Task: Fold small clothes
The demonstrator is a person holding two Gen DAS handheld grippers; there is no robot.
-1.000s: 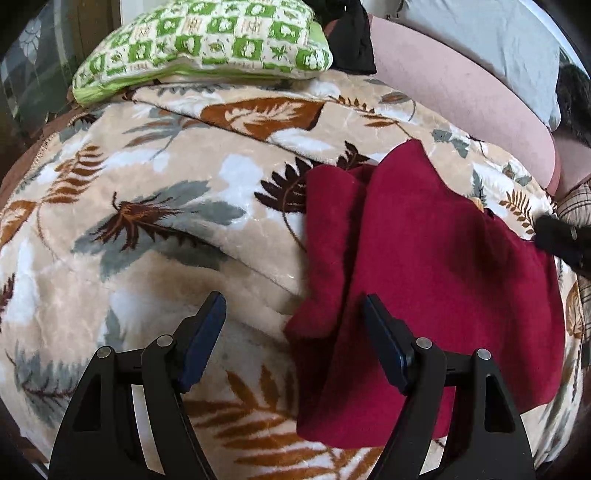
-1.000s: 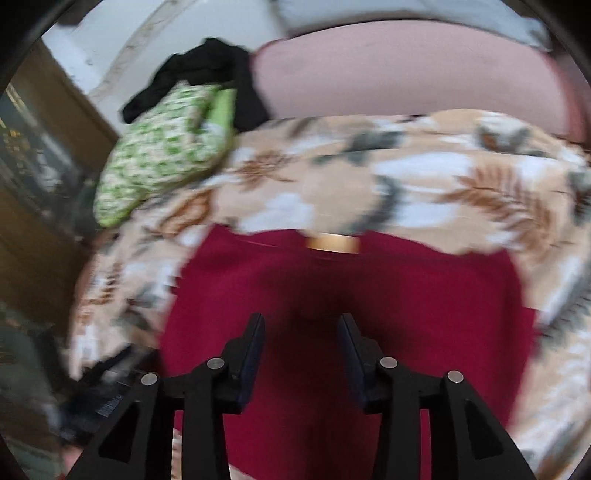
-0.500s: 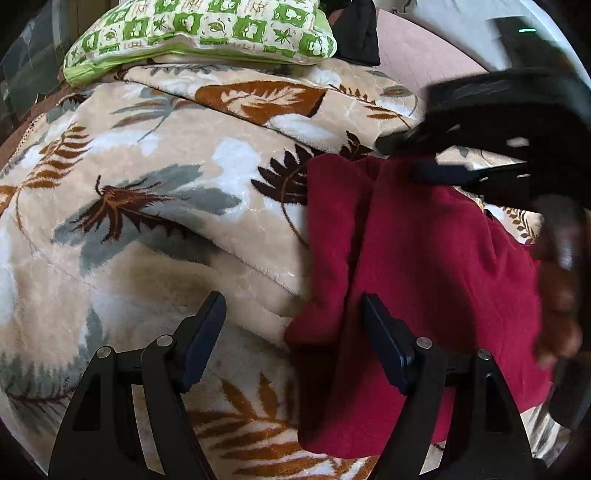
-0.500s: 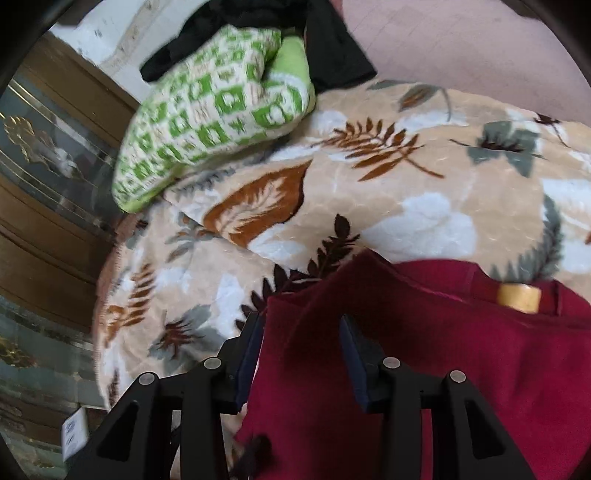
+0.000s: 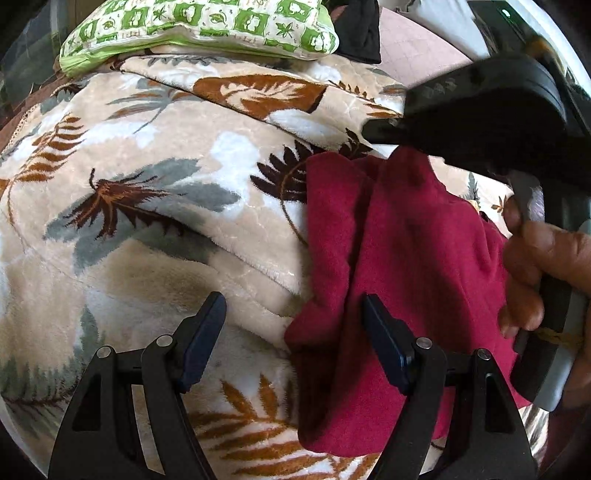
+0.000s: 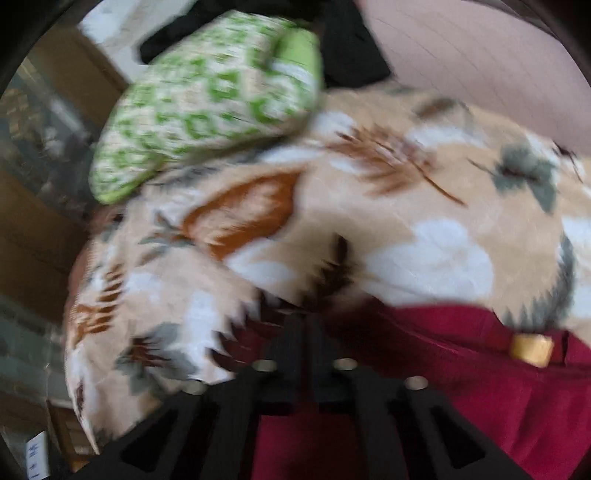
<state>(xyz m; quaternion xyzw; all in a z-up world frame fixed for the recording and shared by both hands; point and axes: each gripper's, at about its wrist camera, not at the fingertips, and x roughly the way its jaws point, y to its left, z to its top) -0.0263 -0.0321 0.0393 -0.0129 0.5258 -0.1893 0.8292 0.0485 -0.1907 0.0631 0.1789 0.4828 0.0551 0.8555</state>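
Note:
A dark red garment (image 5: 402, 266) lies on a leaf-patterned blanket (image 5: 155, 206), its left side folded over on itself. My left gripper (image 5: 291, 328) is open and empty, low over the garment's near left edge. My right gripper (image 6: 306, 325) is shut on the garment's far left corner; in the left wrist view it shows as a black body (image 5: 480, 107) over that raised corner, held by a hand (image 5: 535, 266). In the blurred right wrist view the garment (image 6: 461, 376) carries a yellow tag (image 6: 532, 349) at its collar.
A green and white patterned pillow (image 5: 199, 29) lies at the blanket's far edge, with a black cloth (image 5: 358, 33) beside it. A pink cushion (image 6: 472, 62) runs along the back. Wooden furniture (image 6: 33, 229) stands to the left of the bed.
My right gripper has moved to the garment's far left corner and closed on it, lifting the corner a little. My left gripper has stayed open in place.

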